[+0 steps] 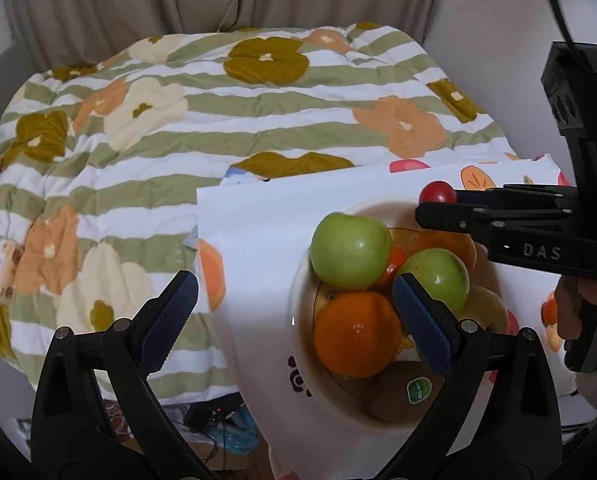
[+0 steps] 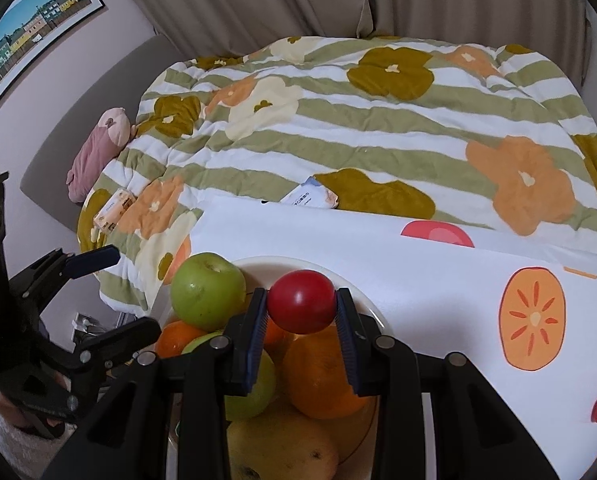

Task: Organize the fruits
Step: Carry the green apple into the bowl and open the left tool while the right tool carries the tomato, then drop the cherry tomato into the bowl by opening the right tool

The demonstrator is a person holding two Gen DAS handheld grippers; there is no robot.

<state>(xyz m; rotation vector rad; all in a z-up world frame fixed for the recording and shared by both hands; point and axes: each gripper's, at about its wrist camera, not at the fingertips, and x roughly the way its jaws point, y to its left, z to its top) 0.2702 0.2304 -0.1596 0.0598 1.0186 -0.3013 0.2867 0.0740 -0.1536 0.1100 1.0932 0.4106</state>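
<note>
Behind everything lies a bed under a quilted green-and-white striped duvet with big orange and olive flowers (image 2: 378,136), and on its near edge sits a white paper sheet printed with fruit pictures (image 2: 438,264) carrying a cream ceramic bowl heaped with fruit (image 1: 302,312). In the right wrist view the right hand-held gripper (image 2: 300,312) is closed on a small glossy red round fruit (image 2: 300,301), pinched between the blue pads just above the bowl, at about 12 o'clock of the pile. The left hand-held gripper (image 1: 294,316) hangs with its jaws spread wide and nothing between them, at the bowl's 9 o'clock side. The red fruit is smooth and round, gripped near its widest part, so it could squirt out and roll across the soft duvet. A large green apple (image 1: 351,251) perches high on the pile at roughly 10 o'clock, resting against a round orange (image 1: 356,334) and a second green apple (image 1: 438,276); a nudge from either tool might tip it over the rim. Because the bowl stands on paper over bedding, any downward push could probably tilt it.
</note>
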